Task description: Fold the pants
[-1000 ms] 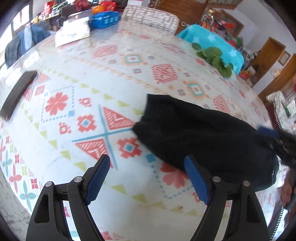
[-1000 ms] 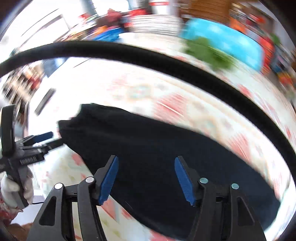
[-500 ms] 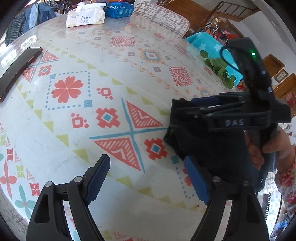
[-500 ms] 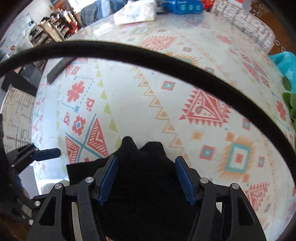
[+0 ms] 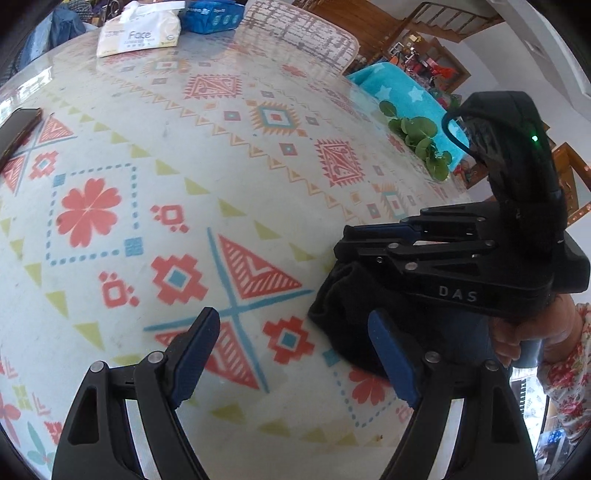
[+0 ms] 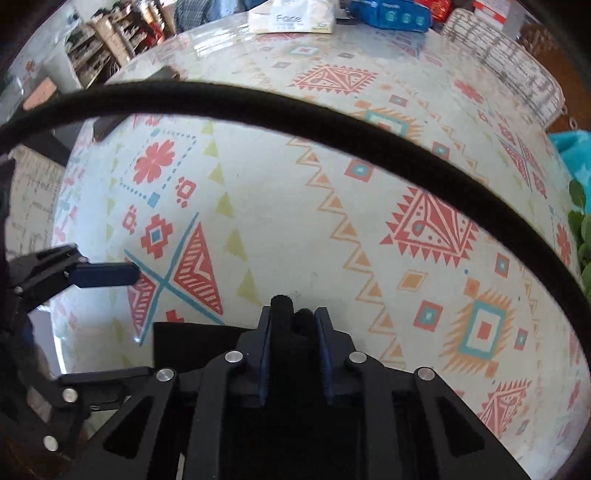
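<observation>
A lived-in home, by the look: patterned tabletop (image 5: 258, 155) with a tissue pack (image 5: 138, 35) at its far edge, wooden staircase (image 5: 424, 26) behind, cluttered shelves (image 6: 107, 40) off the left side.

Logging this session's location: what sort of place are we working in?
Most likely a lived-in home dining room: a large table under a patterned tablecloth, a pack of facial tissues on it, a wooden staircase behind, and cluttered shelves.

"Face" | tissue pack (image 5: 138, 35) || "DAS" | right tongs (image 5: 341, 253) body
</observation>
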`<action>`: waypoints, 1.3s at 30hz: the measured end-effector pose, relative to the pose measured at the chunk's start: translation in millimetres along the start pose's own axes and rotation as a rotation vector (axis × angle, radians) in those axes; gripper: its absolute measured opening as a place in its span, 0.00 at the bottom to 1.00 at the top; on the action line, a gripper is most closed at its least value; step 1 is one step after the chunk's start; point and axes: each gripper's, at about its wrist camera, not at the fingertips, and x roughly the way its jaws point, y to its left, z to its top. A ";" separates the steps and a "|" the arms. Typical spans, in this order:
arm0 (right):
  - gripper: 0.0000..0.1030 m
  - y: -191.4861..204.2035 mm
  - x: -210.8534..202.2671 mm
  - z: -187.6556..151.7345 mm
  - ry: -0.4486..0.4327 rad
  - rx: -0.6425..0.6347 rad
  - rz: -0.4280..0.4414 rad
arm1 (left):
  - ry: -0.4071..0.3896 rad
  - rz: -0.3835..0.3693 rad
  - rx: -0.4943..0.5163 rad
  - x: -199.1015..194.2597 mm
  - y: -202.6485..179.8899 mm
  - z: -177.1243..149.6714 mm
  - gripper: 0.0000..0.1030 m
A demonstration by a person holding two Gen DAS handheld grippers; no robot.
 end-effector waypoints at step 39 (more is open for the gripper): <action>0.20 -47.8 -68.0 -23.4 -0.079 0.219 0.113 | 0.131 -0.300 0.094 54.4 -48.8 30.0 0.37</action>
